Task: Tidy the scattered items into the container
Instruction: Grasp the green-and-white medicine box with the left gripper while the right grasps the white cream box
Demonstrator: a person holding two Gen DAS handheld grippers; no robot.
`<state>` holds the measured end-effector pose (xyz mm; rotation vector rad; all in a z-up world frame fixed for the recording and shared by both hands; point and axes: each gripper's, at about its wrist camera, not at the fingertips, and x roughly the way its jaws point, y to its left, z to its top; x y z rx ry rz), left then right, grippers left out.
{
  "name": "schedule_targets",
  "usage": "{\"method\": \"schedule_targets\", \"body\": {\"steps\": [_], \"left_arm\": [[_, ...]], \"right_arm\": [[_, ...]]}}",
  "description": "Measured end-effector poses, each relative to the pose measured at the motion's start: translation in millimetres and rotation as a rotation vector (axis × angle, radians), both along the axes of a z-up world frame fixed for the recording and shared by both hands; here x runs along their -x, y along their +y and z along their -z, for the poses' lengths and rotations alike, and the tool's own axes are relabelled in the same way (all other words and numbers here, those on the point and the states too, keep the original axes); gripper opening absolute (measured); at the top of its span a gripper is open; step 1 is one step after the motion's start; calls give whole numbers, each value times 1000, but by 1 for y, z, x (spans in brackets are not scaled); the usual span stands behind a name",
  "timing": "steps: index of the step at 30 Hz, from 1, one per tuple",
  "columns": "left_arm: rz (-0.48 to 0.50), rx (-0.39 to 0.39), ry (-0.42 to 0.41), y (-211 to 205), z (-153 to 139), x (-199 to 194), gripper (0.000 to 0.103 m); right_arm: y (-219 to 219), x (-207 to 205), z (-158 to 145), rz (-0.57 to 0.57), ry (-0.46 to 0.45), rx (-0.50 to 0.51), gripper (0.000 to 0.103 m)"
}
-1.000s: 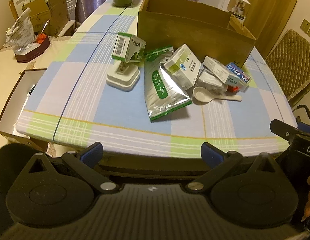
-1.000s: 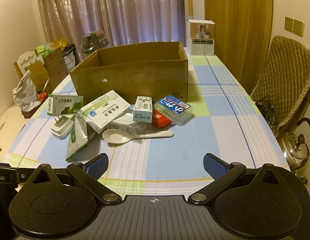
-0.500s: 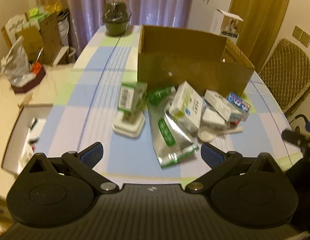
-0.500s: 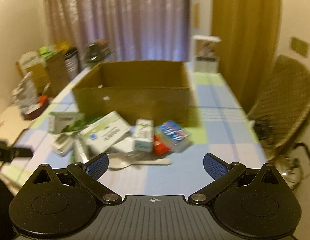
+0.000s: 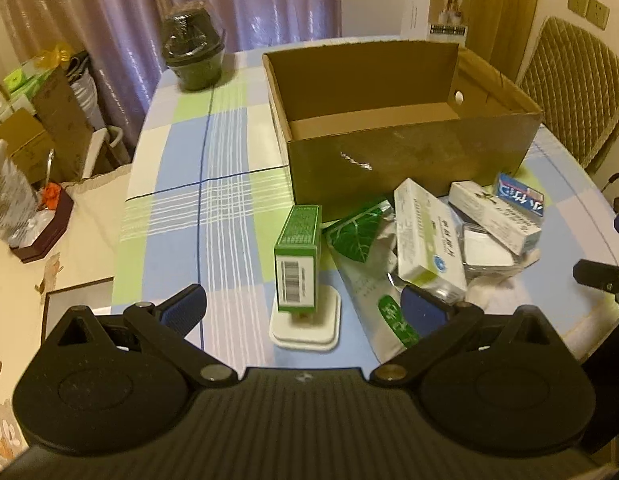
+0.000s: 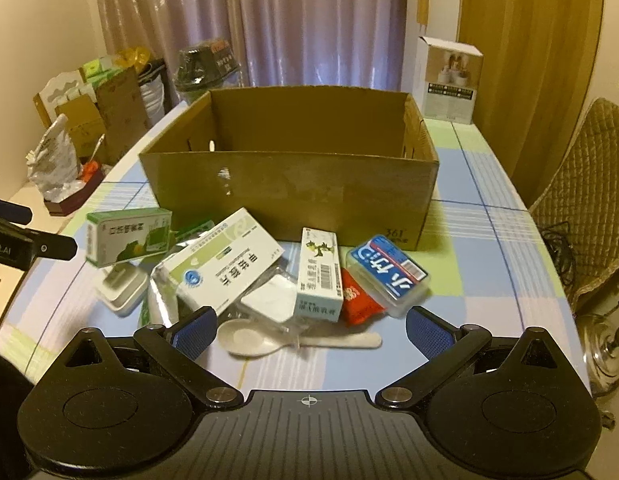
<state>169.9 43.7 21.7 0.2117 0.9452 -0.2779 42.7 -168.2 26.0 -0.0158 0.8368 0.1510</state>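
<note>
Scattered boxes (image 6: 225, 266) (one spoon (image 6: 293, 340)) fronting open cardboard box (image 6: 293, 192).

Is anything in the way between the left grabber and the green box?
Nothing visible. The left gripper is open, and the green box stands on a white adapter right between its fingers; only bare tablecloth lies before it.

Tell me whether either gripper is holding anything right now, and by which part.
Nothing is held. The left gripper and right gripper are both open, short of the clutter.
</note>
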Motion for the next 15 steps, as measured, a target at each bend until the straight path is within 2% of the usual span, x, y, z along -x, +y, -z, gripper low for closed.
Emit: {"method": "schedule_targets", "body": {"steps": [2,8,11,14,15], "left_arm": [[16,16,20,0,5,-10,94],[49,19,44,-4,16,-38,91],[59,29,90,-4,24,-54,77],[59,28,126,-3,32,-66,73],[65,19,131,-3,34,-69,68]], "right_arm": [[0,-11,5,10,10,-1,103],[2,-33,18,26,30,-2,103],[3,-42,23,25,38,-5,103],[5,-47,29,24,45,-2,103],[6,-48,30,25,48,-2,103]]}}
